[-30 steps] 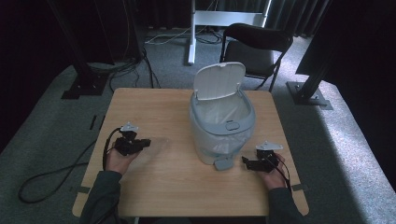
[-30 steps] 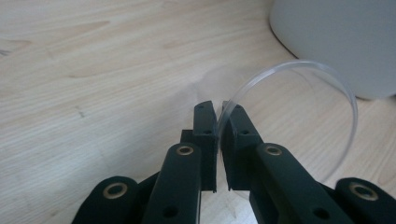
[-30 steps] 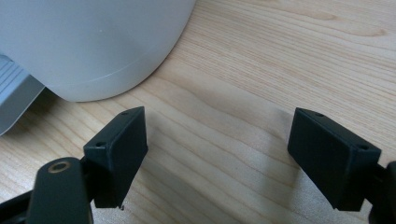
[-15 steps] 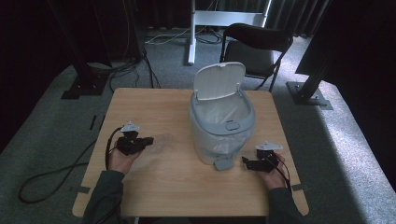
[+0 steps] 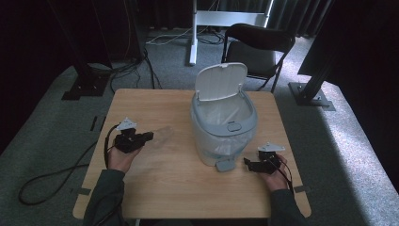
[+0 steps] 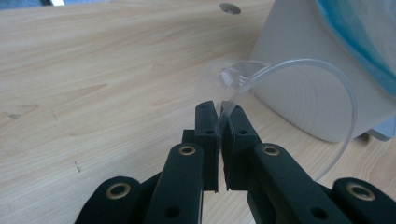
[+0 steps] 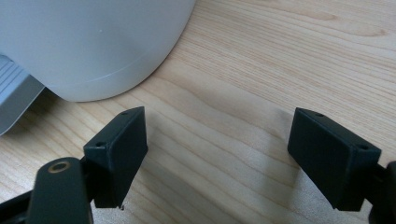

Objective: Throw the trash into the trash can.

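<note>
— On the surface [image 5: 155,188]?
— A bin [image 5: 224,122], lid up. Left of it, the left tool [image 6: 218,108] pinches a clear cup [image 6: 285,100] by its rim.
— And the right tool [image 7: 217,140]?
— Spread wide, empty — beside the bin's base.

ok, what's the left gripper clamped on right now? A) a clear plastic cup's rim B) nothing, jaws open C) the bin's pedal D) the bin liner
A: in the left gripper view the left gripper has its jaws shut on the thin rim of a clear plastic cup beside the pedal bin.
</note>
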Tool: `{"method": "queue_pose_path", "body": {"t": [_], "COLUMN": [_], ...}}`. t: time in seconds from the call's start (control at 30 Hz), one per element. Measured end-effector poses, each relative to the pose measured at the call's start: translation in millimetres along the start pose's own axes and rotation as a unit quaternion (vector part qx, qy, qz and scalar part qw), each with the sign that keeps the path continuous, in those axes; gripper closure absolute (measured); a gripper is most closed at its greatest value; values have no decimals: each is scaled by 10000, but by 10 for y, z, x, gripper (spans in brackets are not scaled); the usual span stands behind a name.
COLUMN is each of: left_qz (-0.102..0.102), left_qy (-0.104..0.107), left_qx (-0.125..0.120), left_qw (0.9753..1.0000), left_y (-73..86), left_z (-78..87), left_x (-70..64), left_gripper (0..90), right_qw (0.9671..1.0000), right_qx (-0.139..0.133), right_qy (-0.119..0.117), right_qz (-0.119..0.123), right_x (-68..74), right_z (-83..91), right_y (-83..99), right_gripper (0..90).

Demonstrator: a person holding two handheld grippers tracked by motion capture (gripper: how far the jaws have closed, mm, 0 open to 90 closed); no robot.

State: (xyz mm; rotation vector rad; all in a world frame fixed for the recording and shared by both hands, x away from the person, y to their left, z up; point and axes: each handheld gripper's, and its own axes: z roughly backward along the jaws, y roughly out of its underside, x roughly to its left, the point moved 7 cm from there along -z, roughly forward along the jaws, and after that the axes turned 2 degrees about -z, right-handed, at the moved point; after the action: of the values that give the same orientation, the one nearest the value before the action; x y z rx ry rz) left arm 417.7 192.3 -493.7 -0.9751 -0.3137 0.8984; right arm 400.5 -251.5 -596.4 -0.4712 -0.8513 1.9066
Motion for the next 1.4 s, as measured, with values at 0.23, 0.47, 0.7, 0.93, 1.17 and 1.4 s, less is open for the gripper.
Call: {"method": "queue_pose_path", "body": {"t": [0.23,0.47,0.7,0.93,1.17,1.4], "left_qz": [-91,-184,-296,-399,-458,-529], "left_qy": [-53,-40,-25,-14,38,84], "left_qx": [-137,-249,-354,-401,-536,-625], "left_qw": [9999,9995,9989,9984,9975,9966], "left_y": [-108,-220,-346,-446,-543,-636], "left_z": [58,101,142,157,204,241], "left_x": [-39,-86,-151,-188,-233,-267], "left_gripper": [859,859,858,858,858,858], "right_qw": [10000,10000,10000,10000,10000,10000], "right_qx": [-1,0,-3,-4,-3,-4], "right_qy": [0,0,2,2,3,3], "right_qz": [1,1,10,7,6,6], "right_x": [0,0,-1,-1,-1,-1], "right_z": [0,0,-1,-1,0,-1], "right_y": [0,0,-1,0,0,0], "right_gripper": [191,191,191,192,191,191]}}
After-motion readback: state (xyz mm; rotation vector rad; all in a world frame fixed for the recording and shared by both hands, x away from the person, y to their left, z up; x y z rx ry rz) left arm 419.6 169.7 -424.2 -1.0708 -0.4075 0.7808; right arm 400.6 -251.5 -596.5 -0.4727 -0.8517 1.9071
